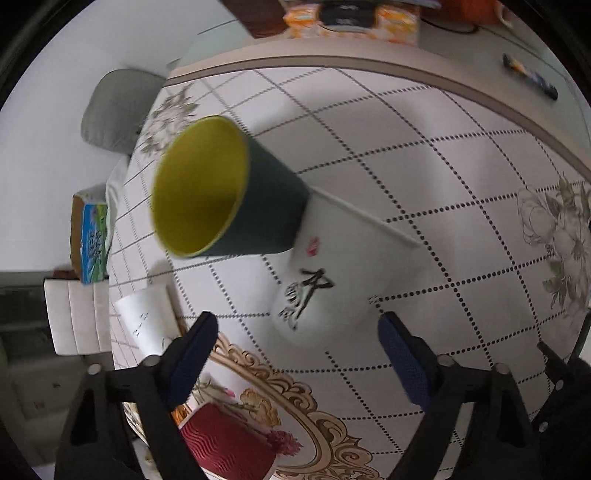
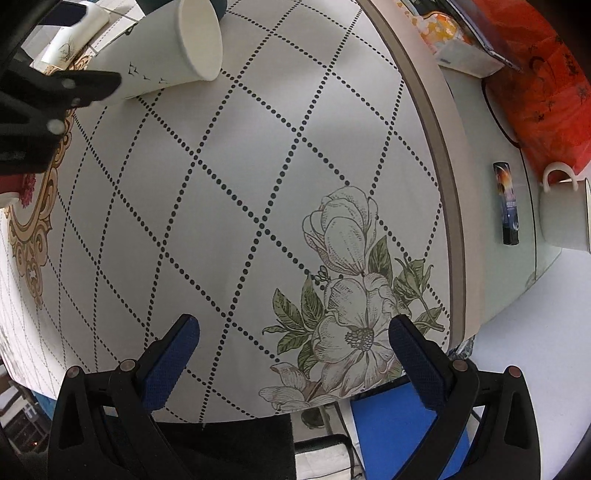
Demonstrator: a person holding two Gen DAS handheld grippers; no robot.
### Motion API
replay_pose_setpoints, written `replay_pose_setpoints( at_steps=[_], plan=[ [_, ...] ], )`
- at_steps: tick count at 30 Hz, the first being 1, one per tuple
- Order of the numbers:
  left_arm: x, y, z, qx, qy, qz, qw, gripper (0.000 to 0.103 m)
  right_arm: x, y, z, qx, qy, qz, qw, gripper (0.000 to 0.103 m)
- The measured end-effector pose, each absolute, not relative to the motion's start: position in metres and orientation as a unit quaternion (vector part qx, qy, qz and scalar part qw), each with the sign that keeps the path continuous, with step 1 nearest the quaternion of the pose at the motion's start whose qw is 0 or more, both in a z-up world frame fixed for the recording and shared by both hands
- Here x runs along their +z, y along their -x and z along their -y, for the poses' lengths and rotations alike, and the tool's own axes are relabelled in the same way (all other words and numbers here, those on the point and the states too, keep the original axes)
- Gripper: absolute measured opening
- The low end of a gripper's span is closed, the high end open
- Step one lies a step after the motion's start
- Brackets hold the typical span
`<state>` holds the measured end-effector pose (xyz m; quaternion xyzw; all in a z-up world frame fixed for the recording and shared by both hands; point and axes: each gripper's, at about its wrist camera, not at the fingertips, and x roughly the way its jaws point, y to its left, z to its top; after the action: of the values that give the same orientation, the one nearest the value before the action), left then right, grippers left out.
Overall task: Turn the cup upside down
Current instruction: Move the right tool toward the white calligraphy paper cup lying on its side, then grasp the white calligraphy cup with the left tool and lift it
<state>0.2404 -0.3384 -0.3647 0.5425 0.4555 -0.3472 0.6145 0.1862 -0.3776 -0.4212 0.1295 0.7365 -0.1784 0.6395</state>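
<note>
In the left wrist view a white paper cup (image 1: pixel 332 280) with black calligraphy stands just ahead of my open left gripper (image 1: pixel 297 347), between but beyond the blue pads, untouched. A dark green cup (image 1: pixel 229 192) with a yellow inside stands behind it to the left. In the right wrist view the white cup (image 2: pixel 173 48) shows at the top left, mouth open, with the left gripper's black body beside it. My right gripper (image 2: pixel 293 350) is open and empty over the tablecloth's flower print.
A red ribbed cup (image 1: pixel 229 450) and a small white cup (image 1: pixel 147 321) stand near the left gripper. A pen (image 1: pixel 530 75), tissue box (image 1: pixel 92 240) and snack packs (image 1: pixel 351 22) lie around. A white mug (image 2: pixel 565 214), lighter (image 2: pixel 506 203) and red bag (image 2: pixel 546 81) sit beyond the cloth's edge.
</note>
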Motion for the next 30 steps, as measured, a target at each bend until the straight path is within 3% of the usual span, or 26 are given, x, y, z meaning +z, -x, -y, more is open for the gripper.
replay_pose_setpoints(
  at_steps=[13,30],
  plan=[
    [-0.38,-0.23,0.37,-0.364,-0.56,-0.446,0.596,0.067,-0.438,-0.197,0.377,-0.178,-0.12,-0.743,0.634,0.103],
    [-0.398,-0.226,0.375,-0.358,-0.571,-0.457,0.581,0.061,-0.445,-0.173,0.387,-0.184,-0.125,-0.742,0.632,0.103]
  ],
)
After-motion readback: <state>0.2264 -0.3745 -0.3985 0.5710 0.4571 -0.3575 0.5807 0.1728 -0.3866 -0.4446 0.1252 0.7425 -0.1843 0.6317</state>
